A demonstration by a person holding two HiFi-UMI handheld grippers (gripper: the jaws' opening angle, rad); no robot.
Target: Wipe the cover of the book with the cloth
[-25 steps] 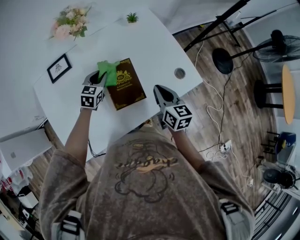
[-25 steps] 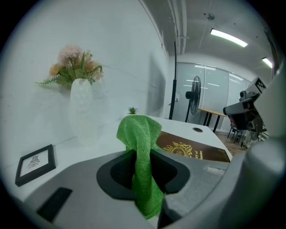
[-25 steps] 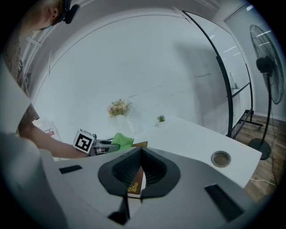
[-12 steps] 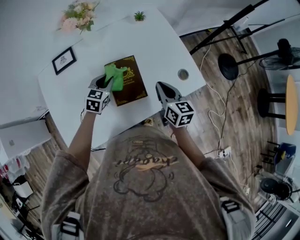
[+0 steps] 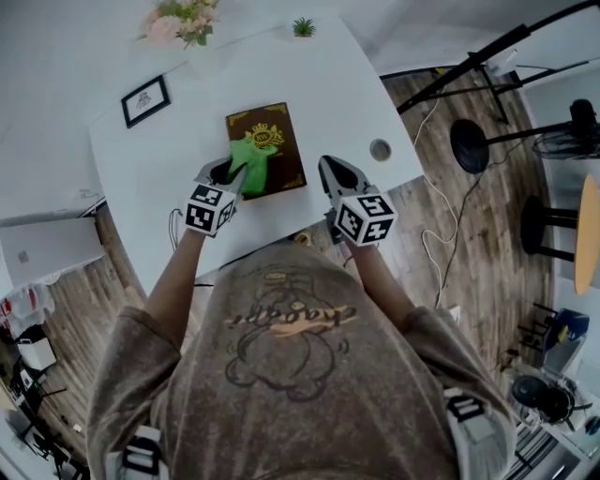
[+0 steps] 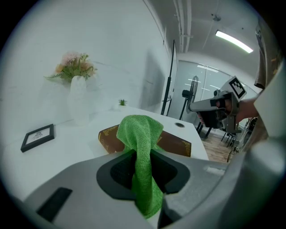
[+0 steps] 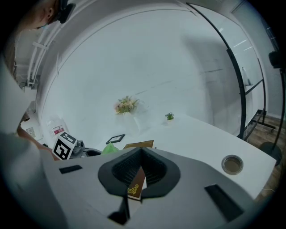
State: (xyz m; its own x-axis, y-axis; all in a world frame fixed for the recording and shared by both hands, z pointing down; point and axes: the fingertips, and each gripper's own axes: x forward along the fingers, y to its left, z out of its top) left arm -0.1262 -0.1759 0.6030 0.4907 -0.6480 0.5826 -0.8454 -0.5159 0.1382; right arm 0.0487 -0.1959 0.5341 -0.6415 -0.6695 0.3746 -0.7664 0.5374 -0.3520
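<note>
My left gripper (image 6: 143,167) has its fingers pinched on a green cloth (image 6: 142,138). The cloth rises from between them in a soft hump and drapes forward. In the head view its free end rests on the near part of a dark brown book (image 5: 265,129) with gold ornament. The book lies flat on the white table (image 5: 328,84), just ahead of my left fingers and slightly to their right.

My right gripper (image 5: 332,172) is just beside the book's right edge and apart from it. Its fingers are pressed together on nothing, and only a sliver of the cover shows through the slit between them.

Beyond the book, far from both sets of fingers, stand a small framed picture (image 5: 146,100), a vase of pale flowers (image 5: 183,19) and a tiny green plant (image 5: 303,26). A round cable port (image 5: 380,149) sits in the table to the right of my right fingers.
</note>
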